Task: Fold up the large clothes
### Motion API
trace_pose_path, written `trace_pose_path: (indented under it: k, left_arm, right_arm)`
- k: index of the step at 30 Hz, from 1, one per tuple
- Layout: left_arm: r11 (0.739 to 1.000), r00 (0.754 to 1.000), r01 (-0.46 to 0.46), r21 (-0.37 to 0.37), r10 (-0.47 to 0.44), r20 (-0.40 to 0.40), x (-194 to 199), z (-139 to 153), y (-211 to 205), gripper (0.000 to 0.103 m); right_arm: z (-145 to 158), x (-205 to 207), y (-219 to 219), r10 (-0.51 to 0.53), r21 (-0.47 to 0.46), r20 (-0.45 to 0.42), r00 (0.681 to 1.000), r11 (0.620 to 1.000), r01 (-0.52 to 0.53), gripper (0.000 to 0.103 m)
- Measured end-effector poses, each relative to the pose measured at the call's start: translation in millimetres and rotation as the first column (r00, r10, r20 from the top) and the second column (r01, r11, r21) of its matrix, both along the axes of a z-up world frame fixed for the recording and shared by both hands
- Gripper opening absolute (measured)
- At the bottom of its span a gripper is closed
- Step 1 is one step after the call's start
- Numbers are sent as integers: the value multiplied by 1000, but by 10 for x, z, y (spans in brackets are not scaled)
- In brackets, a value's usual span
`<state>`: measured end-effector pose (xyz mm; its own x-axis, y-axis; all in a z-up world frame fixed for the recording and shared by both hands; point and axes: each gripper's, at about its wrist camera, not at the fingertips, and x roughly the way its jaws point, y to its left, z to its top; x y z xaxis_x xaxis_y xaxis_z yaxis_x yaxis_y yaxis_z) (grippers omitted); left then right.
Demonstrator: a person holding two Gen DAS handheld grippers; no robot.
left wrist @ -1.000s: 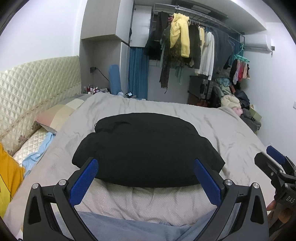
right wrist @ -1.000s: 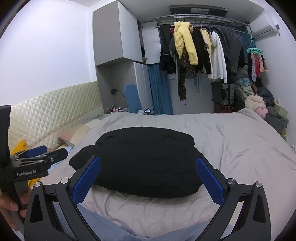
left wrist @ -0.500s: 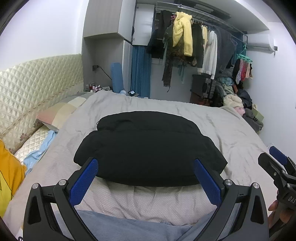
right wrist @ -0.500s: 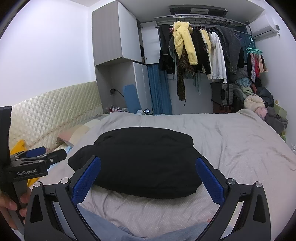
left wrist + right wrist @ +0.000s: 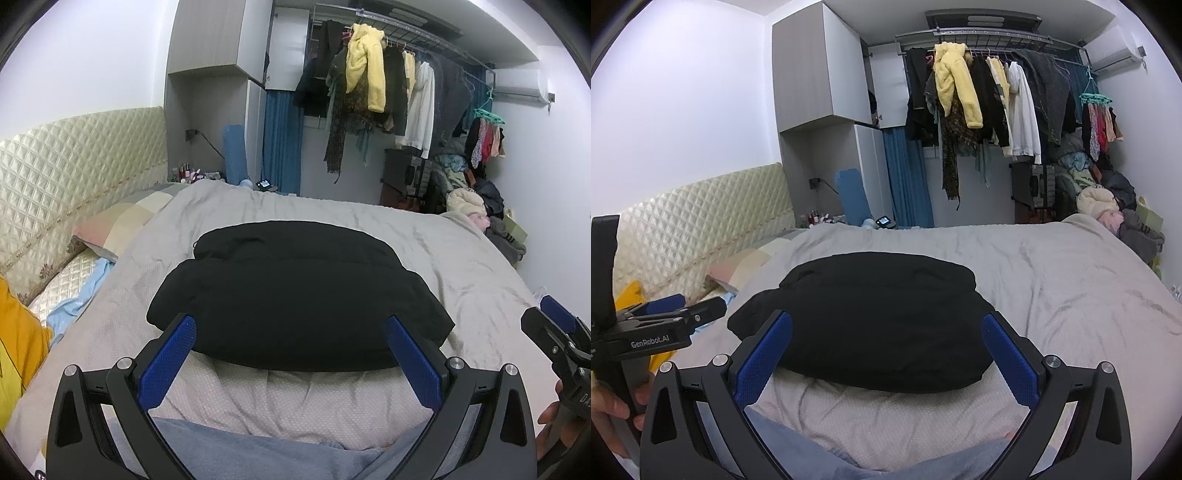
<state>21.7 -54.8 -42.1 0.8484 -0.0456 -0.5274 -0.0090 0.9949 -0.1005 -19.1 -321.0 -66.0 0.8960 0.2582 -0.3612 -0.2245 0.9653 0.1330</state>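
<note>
Moved: nothing on the bed; views barely shift.
Garment: one folded black garment on grey bed.
Tongs: left gripper and right gripper, two, both spread, empty.

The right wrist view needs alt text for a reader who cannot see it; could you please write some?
A black garment, folded into a compact bundle, lies on a bed with a grey cover, framed by the open blue-padded right gripper, which holds nothing. The left gripper shows at the left edge, and a rail of hanging clothes fills the far wall.
</note>
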Motion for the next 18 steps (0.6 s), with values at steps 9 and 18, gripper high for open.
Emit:
trace_pose_path:
  k: [9, 18]
  left_arm:
    - [1000, 1000, 22, 9, -22, 5, -34, -1, -35, 103]
    - [1000, 1000, 25, 10, -25, 4, -45, 4, -33, 103]
  right_arm:
    - [-32, -44, -45, -19, 2, 2, 1000, 1000, 19, 103]
    - [-33, -65, -51, -19, 3, 1, 1000, 1000, 19, 103]
